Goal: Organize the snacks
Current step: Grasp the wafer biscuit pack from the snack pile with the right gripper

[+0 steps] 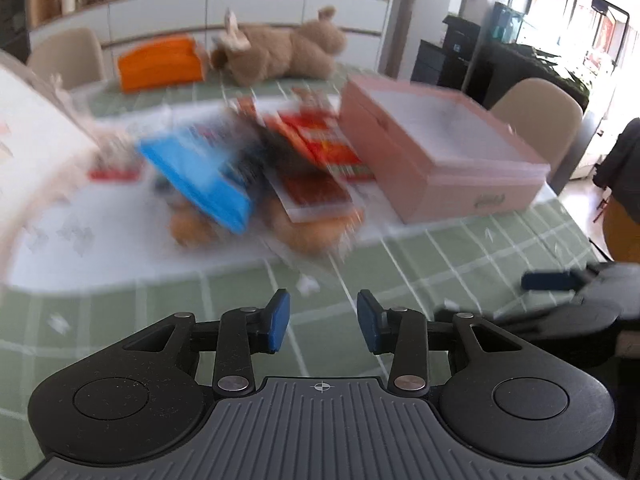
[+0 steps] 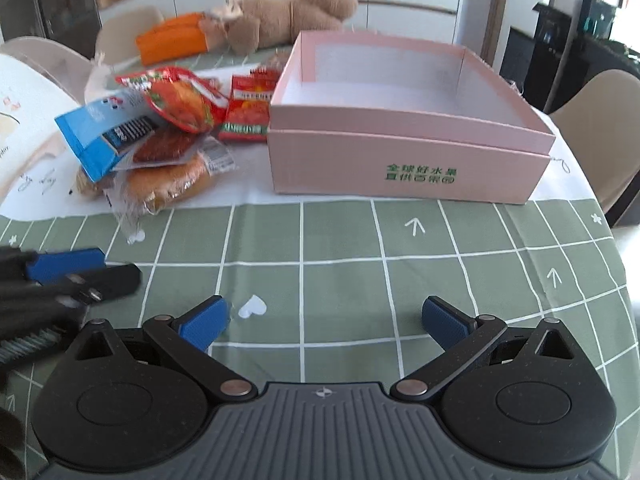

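A pile of snacks lies left of an open pink box (image 2: 408, 160): a blue packet (image 2: 100, 136), red packets (image 2: 184, 100), a red sachet (image 2: 248, 108) and a wrapped bun (image 2: 168, 184). The box looks empty inside. The left wrist view is blurred and shows the blue packet (image 1: 200, 176), red packets (image 1: 320, 140) and the pink box (image 1: 440, 160). My left gripper (image 1: 323, 322) is open and empty above the green cloth, short of the pile. My right gripper (image 2: 324, 320) is wide open and empty, in front of the box. The left gripper also shows at the right wrist view's left edge (image 2: 68, 276).
A green checked tablecloth (image 2: 360, 248) covers the table. A plush toy (image 2: 280, 20) and an orange box (image 2: 172, 42) lie at the far side. A white sheet (image 2: 28, 120) lies on the left. Beige chairs (image 2: 600, 120) stand around the table.
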`<state>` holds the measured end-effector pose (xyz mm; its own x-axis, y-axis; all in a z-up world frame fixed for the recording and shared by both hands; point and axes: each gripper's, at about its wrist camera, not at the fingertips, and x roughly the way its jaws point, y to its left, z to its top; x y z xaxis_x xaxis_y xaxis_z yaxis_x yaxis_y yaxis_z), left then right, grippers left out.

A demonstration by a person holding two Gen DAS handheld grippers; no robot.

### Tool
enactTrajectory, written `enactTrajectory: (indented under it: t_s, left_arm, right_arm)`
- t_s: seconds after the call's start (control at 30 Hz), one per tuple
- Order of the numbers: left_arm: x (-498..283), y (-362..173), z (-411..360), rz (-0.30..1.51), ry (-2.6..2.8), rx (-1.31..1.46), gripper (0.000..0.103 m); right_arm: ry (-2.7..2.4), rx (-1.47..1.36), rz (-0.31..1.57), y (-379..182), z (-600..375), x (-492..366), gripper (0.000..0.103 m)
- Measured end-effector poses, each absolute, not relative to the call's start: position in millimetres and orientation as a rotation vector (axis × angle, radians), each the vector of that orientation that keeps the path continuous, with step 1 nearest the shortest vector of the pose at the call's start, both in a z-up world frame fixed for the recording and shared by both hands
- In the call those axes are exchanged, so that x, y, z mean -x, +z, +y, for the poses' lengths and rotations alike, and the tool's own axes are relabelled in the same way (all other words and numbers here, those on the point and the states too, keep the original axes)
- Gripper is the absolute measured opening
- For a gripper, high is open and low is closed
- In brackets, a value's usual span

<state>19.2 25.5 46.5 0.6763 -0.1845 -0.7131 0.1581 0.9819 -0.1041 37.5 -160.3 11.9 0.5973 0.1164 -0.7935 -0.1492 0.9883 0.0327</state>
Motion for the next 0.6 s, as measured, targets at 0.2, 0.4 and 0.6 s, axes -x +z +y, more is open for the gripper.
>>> enactTrajectory:
  t_s: [0.2,0.4,0.6]
  left_arm:
    - [-42.2,99.9,53.0,0.79,-0.111,-0.013,0.041]
    - [-65.4,99.1,98.5,0.844,-0.047,0.116,0.04]
    - [-91.6,91.0,122.9,0.887,-0.025,0.19,0.04]
  right_arm:
    - [0.221,0.081,1.11,25.3,-144.4,-60.3,0.094]
    - [0.344,0.064,0.951,127.2,-112.8,-97.2,0.084]
    - [0.3,0.006,1.004,150.8,-83.8,-256.6,0.084]
